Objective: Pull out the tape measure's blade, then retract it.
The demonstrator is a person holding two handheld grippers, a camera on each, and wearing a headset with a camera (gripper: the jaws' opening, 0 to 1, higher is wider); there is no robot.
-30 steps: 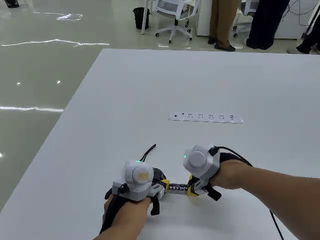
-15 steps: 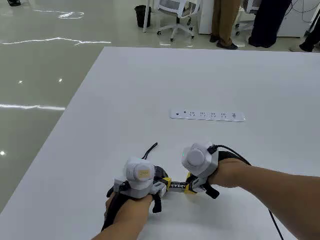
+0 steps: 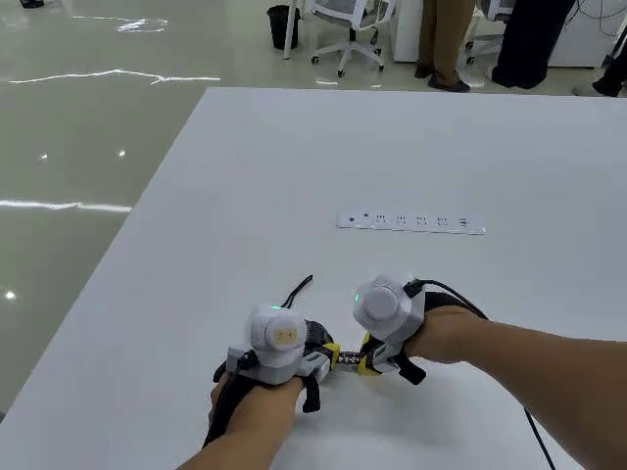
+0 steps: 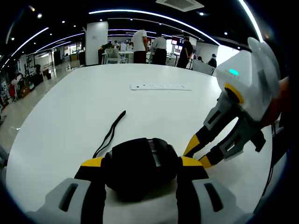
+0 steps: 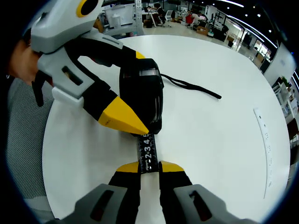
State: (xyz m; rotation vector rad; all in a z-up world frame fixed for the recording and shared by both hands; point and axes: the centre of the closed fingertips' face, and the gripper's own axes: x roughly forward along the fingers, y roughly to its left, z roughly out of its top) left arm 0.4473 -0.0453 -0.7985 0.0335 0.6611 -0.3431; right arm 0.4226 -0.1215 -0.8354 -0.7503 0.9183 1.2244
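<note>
Black tape measure case (image 5: pixel 142 93) lies on the white bench (image 3: pixel 294 176), clamped in our left tool (image 4: pixel 140 164); our right tool (image 5: pixel 148 166) pinches the short exposed blade (image 5: pixel 146 148); we judge the case rigid and light, the blade thin, springy and slippery, best held flat near its tip.

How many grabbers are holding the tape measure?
2. The left gripper clamps the tape measure's black case from both sides. The right gripper pinches the short pulled-out blade just beside the case.
</note>
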